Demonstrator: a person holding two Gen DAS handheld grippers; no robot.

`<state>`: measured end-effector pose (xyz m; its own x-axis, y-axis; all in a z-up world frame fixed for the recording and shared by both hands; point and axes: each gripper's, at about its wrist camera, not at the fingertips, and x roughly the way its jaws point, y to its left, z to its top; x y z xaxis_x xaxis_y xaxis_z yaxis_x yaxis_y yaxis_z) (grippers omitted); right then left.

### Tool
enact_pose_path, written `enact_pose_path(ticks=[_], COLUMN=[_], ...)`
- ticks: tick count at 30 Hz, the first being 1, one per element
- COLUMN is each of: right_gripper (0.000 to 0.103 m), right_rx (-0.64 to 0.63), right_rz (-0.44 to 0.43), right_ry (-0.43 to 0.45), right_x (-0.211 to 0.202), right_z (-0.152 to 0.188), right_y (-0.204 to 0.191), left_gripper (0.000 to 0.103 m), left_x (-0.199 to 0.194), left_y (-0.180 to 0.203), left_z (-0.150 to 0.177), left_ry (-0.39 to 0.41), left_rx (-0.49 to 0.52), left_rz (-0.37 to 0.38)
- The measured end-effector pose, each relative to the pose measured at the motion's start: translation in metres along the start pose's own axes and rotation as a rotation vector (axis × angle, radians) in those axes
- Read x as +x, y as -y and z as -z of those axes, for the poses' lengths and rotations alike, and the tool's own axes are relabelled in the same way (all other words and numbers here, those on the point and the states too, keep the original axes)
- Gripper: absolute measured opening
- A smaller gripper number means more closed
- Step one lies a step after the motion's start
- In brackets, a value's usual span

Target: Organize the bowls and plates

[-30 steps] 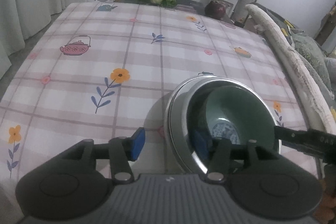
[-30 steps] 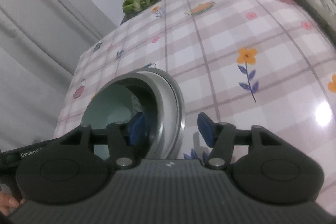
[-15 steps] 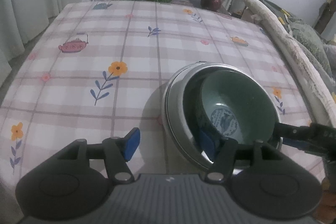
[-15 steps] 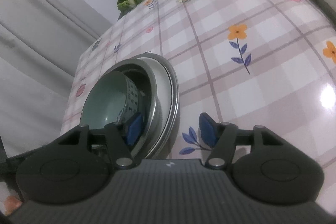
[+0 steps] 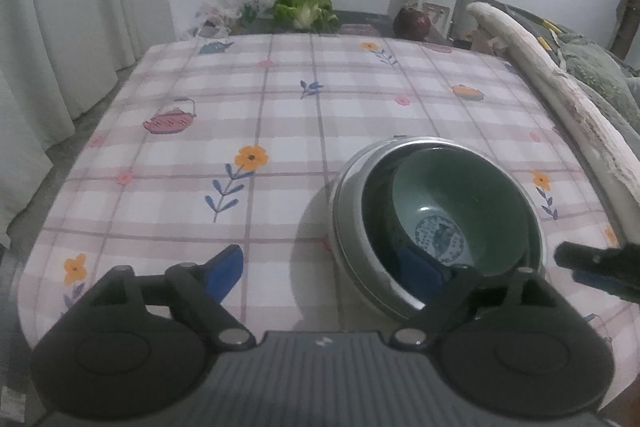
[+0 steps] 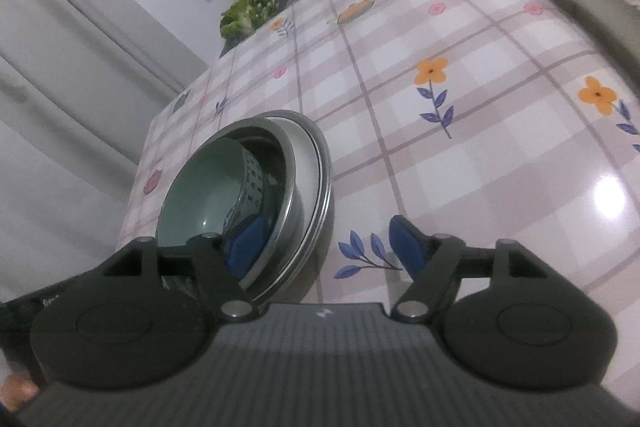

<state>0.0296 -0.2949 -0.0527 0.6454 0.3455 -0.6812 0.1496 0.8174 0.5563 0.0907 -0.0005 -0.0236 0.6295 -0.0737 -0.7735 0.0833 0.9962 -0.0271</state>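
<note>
Both my tongs are spread wide, gripping nothing. Left gripper: its right pad sits inside the steel bowl, over the near rim, its left pad out over the tablecloth at about 9 o'clock from the stack; I can't tell if the pad touches metal. Right gripper: its left pad is inside the same stack, between the steel bowl wall and the green bowl, its right pad clear over the cloth at 3 o'clock. The stack sits on the table's near right part in the left wrist view, at roughly 4 o'clock from the orange flower print. The green bowl is nested in the steel one, mouth up, blue-patterned medallion showing at its bottom. The stack is round, no long axis; it reads as tilted in both views, with the green bowl off-centre, pushed toward the far right wall. The other tong's tip shows at 3 o'clock, just beside the rim. Cabbage and a dark red pot sit beyond the far edge at 12 o'clock.
</note>
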Motion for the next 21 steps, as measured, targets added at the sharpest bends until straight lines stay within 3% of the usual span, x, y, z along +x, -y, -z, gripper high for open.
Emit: enact_pose_path(ticks=[15,17,19,21], right_gripper=[0.088,0.091,0.100,0.102], right_rx=[-0.272,-0.293,-0.309,-0.330], right_rz=[0.117,0.125,0.130,0.144], right_ry=[0.110,0.115,0.122,0.139], right_x=[-0.048,-0.052,-0.056,-0.060], right_z=[0.030,0.035,0.039,0.044], right_y=[-0.042,-0.046,-0.050,-0.054], left_gripper=[0.100,0.100,0.100,0.101], left_x=[-0.027,-0.030,-0.033,-0.036], left_y=[0.005,0.006,0.006,0.006], left_z=[0.014,0.016,0.020,0.024], left_ry=[0.024,0.018,0.011,0.006], left_rx=[-0.006,-0.014,-0.027,-0.042], left_rz=[-0.046,-0.044,-0.032,-0.020])
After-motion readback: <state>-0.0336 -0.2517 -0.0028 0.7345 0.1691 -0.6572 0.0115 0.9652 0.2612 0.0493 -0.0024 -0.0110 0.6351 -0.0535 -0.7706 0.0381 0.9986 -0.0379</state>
